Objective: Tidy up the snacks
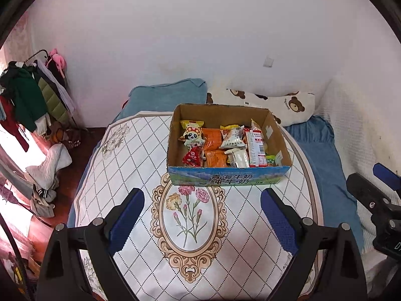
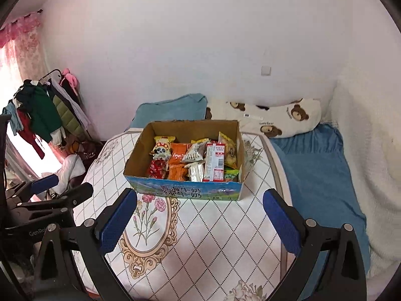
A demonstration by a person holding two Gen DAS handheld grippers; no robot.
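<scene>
Left wrist view: your left gripper point(image 1: 202, 213) is spread wide and empty, snack box point(image 1: 226, 178) straight ahead on the table point(image 1: 120, 165), long axis crosswise. Right gripper point(image 2: 200, 213), also spread and empty, has it ahead-left; neither is clearly nearer.

Ahead of the jaws, the cardboard box point(image 1: 226, 175) hides the lower parts of its snack packets point(image 1: 218, 148) behind its near wall. The small print on them is unreadable. The table point(image 2: 213, 238) is cut off below the jaws.
</scene>
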